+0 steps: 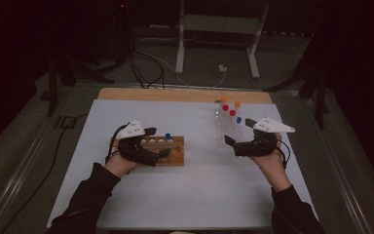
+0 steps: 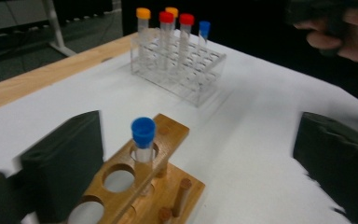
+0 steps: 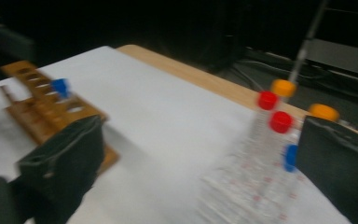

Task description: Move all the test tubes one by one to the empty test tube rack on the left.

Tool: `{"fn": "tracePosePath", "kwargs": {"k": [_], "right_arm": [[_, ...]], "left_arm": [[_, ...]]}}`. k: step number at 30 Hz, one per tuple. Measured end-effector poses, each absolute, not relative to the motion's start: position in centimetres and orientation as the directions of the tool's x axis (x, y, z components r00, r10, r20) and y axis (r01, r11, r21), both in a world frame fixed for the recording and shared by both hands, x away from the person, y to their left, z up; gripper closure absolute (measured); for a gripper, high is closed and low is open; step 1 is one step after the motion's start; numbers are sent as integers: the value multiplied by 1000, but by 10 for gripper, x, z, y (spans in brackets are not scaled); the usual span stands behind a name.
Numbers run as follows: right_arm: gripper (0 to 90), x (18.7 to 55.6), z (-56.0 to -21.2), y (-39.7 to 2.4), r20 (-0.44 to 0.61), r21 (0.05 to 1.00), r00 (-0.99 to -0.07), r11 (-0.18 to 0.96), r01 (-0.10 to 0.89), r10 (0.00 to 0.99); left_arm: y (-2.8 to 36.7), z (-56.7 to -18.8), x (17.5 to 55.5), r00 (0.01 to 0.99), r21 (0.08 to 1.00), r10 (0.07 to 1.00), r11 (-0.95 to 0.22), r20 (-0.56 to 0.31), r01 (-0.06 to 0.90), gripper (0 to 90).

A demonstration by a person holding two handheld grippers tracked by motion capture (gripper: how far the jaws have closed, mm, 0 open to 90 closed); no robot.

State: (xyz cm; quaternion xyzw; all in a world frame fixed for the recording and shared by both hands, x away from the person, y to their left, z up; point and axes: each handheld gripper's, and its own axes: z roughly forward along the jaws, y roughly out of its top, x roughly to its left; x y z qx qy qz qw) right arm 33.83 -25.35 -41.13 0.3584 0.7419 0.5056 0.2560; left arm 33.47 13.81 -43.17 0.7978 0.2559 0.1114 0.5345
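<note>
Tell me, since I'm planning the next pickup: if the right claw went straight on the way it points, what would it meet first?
Probably the clear rack of capped tubes: it lies just ahead between the open right claw jaws, though blur makes depth uncertain.

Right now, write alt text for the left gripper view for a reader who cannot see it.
A blue-capped tube stands upright in a hole of a wooden rack, between the open black jaws of the left gripper, which do not touch it. Behind, on the white table, a clear rack holds five tubes capped orange, red and blue.
</note>
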Motion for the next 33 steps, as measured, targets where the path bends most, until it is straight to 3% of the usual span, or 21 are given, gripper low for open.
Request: {"fn": "tracePosePath", "kwargs": {"k": [9,23,33], "right_arm": [[158,364,-432,-268,0,906,-527,223,359,850],[511,394,-454,-278,41,848,-460,213,486,887],[655,408,-463,-275,59,825,-445,208,526,893]], "left_arm": [[139,-431,332,850,912,518,-299,-91,280,22],[138,-432,331,850,912,518,-299,-91,280,22],[139,-430,332,851,911,517,-302,-89,279,22]]}}
